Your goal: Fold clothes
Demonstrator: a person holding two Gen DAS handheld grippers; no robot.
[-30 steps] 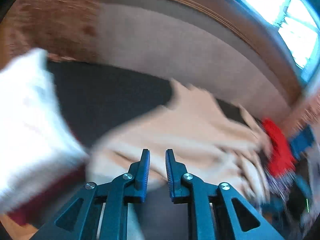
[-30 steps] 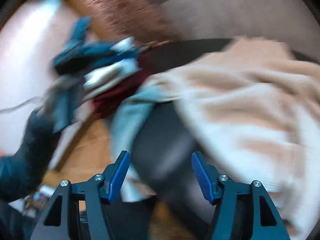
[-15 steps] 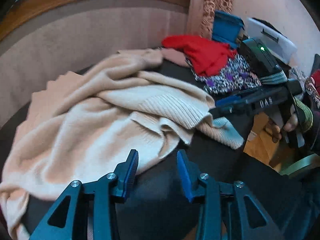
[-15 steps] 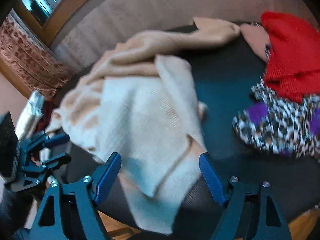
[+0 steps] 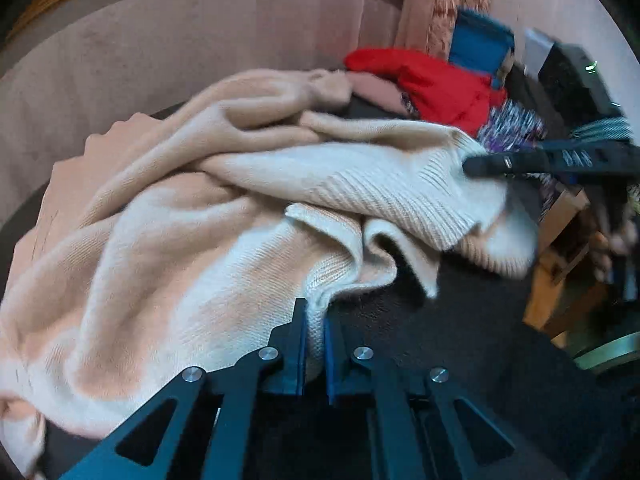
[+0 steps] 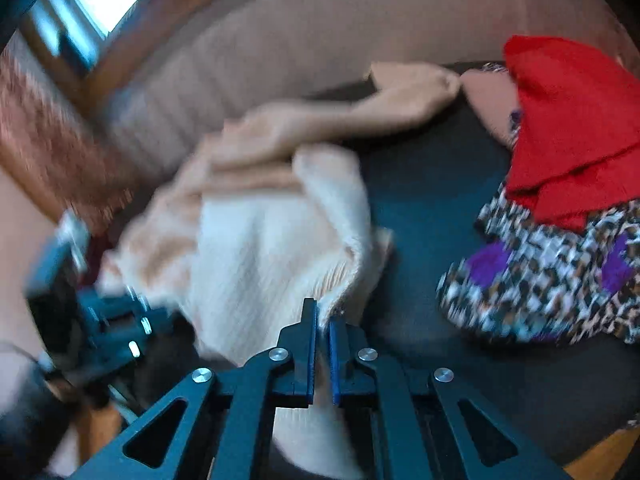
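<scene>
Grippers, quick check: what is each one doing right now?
Left gripper: just closed, shut on an edge of the cream sweater.
Right gripper: just closed, shut on the sweater's ribbed edge.

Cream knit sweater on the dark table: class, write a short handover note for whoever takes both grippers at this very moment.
Left gripper: just closed, shut on the near edge of the cream knit sweater.
Right gripper: just closed, shut on another edge of it.
Sweater lies crumpled on the dark table; red garment and leopard-print garment are piled beside it.
Done: both edges gripped.
Left: spread, fold, then the others.
</scene>
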